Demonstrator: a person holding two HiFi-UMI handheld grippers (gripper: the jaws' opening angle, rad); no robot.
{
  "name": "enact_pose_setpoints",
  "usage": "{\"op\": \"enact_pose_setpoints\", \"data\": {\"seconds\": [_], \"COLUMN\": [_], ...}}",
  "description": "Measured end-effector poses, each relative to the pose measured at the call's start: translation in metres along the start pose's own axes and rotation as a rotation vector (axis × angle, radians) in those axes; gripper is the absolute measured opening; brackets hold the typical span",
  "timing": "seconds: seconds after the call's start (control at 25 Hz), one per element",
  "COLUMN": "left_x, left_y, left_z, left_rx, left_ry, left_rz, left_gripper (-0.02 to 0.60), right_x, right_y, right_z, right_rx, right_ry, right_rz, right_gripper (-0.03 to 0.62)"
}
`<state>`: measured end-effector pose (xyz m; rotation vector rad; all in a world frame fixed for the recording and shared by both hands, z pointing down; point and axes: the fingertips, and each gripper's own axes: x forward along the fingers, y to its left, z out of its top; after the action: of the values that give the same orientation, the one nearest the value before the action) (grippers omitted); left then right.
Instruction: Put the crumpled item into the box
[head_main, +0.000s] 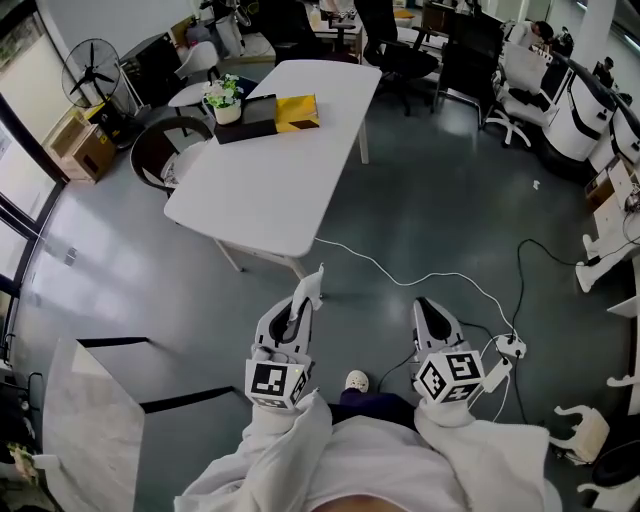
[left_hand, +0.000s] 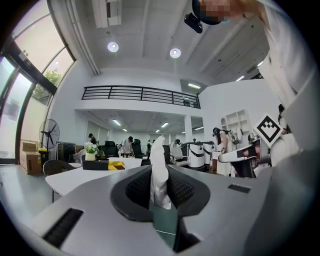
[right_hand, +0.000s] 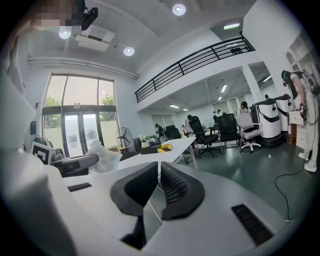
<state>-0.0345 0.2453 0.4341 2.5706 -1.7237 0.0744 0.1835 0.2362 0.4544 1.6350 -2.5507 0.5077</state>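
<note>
My left gripper (head_main: 300, 305) is shut on a white crumpled item (head_main: 312, 287), which sticks up between its pads (left_hand: 159, 172). It hangs over the grey floor, short of the white table's (head_main: 260, 190) near end. At the table's far end lie a black box (head_main: 247, 118) and a yellow box (head_main: 297, 112), with a small potted plant (head_main: 224, 100) beside them. My right gripper (head_main: 428, 308) is held level with the left one, its jaws shut (right_hand: 158, 172) with nothing between them. The right gripper view shows the crumpled item (right_hand: 102, 156) at its left.
A white cable (head_main: 400, 275) runs across the floor to a power strip (head_main: 510, 348) on my right. A dark round chair (head_main: 165, 150) stands left of the table, with a fan (head_main: 92, 72) and cardboard boxes (head_main: 80, 140) beyond. A marbled panel (head_main: 85, 430) stands at lower left.
</note>
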Motion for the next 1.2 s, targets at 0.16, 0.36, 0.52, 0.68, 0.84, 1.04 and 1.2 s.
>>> {"op": "enact_pose_setpoints", "data": {"seconds": [0.16,0.36,0.52,0.68,0.84,1.04,1.2], "left_x": [0.011,0.009,0.011,0.022,0.044,0.077,0.109], "left_y": [-0.009,-0.013,-0.013,-0.019,-0.021,-0.013,0.0], "left_z": [-0.005,-0.013,-0.017,-0.02,-0.016,-0.009,-0.01], "left_rx": [-0.016,-0.035,-0.032,-0.037,-0.039,-0.017,-0.018], "left_ry": [0.01,0.038,0.047,0.048,0.037,0.025,0.031], "left_rz": [-0.003,-0.004,-0.004,-0.031,-0.054,-0.067,-0.06], "left_gripper": [0.063,0.061,0.063,0.063,0.063,0.062,0.063], "right_x": [0.008,0.007,0.004,0.006,0.016,0.041,0.071], "right_y": [-0.014,-0.021,-0.023,-0.029,-0.039,-0.053,-0.065], "right_z": [0.003,-0.001,-0.01,-0.011,-0.002,0.011,0.019], "right_rx": [0.007,0.028,0.04,0.044,0.039,0.03,0.03], "right_ry": [0.002,0.008,0.019,0.017,0.009,-0.001,0.005], "right_rz": [0.001,-0.01,-0.015,-0.029,-0.038,-0.045,-0.037], "right_gripper": [0.04,0.04,0.04,0.04,0.04,0.04,0.04]}}
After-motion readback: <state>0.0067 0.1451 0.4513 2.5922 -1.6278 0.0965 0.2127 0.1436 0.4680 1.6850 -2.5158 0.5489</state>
